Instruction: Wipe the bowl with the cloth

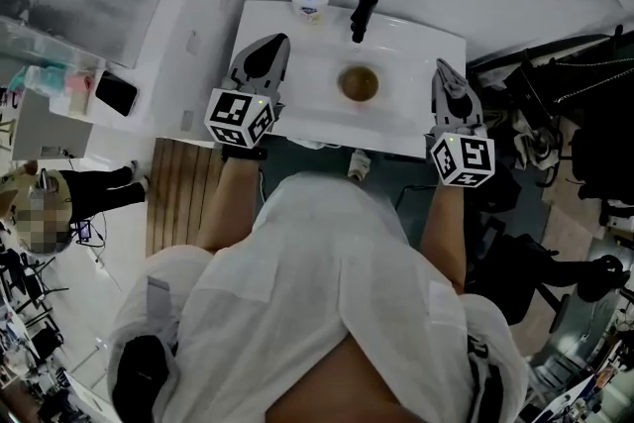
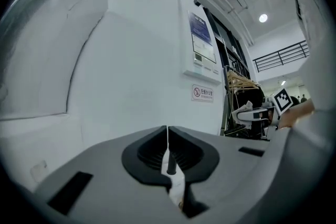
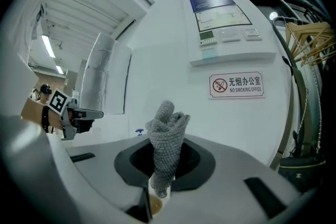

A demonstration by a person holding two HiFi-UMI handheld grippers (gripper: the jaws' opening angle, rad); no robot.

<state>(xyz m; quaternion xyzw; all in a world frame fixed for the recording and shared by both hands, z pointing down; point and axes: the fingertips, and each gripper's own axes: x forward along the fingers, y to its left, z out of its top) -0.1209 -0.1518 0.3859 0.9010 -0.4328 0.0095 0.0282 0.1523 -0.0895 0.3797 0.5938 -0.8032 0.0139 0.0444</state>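
Note:
In the head view a small brown bowl [image 1: 359, 83] sits in the middle of the white table [image 1: 416, 45]. My left gripper [image 1: 274, 45] hovers over the table's left part, left of the bowl and apart from it. In the left gripper view it [image 2: 168, 136] points at the white wall, shut with nothing in it. My right gripper [image 1: 442, 66] is at the table's right edge, right of the bowl. In the right gripper view it [image 3: 164, 176] is shut on a grey knitted cloth [image 3: 167, 136] that sticks up from between the jaws.
A white bottle with a blue cap [image 1: 310, 1] and a black cylinder [image 1: 363, 15] stand at the table's far edge. A phone [image 1: 116, 93] lies on the white ledge to the left. Dark chairs and cables [image 1: 555, 114] crowd the right side. A no-smoking sign [image 3: 236, 85] hangs on the wall.

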